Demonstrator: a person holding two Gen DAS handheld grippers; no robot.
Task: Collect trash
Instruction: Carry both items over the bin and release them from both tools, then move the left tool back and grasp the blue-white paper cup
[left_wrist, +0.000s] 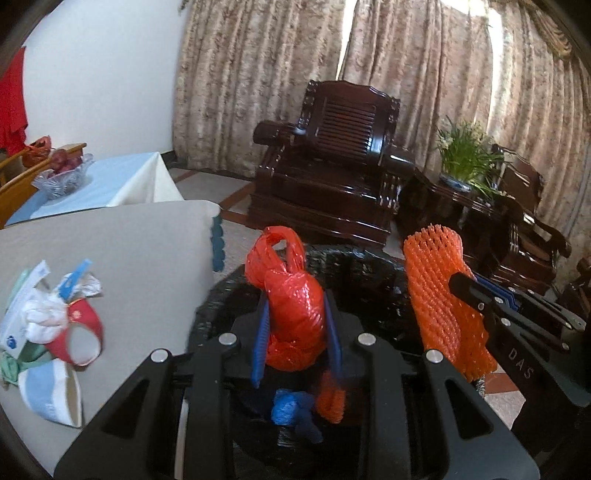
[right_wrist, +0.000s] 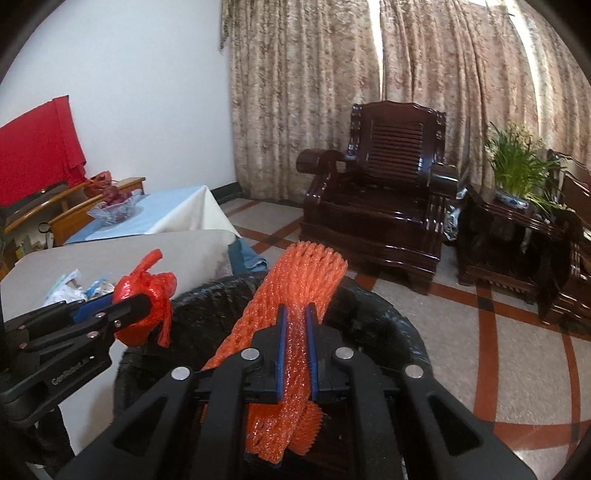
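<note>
Left tongs clamp a red bag, right tongs orange netting; grey table, tiled floor.

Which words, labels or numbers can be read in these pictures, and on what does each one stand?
"DAS": on the black body of the right gripper, seen from the left wrist camera.
"GenRobot": on the black body of the left gripper, seen from the right wrist camera; the letters after it are too blurred to read.
The wrappers on the table carry print, too small and blurred to read.
</note>
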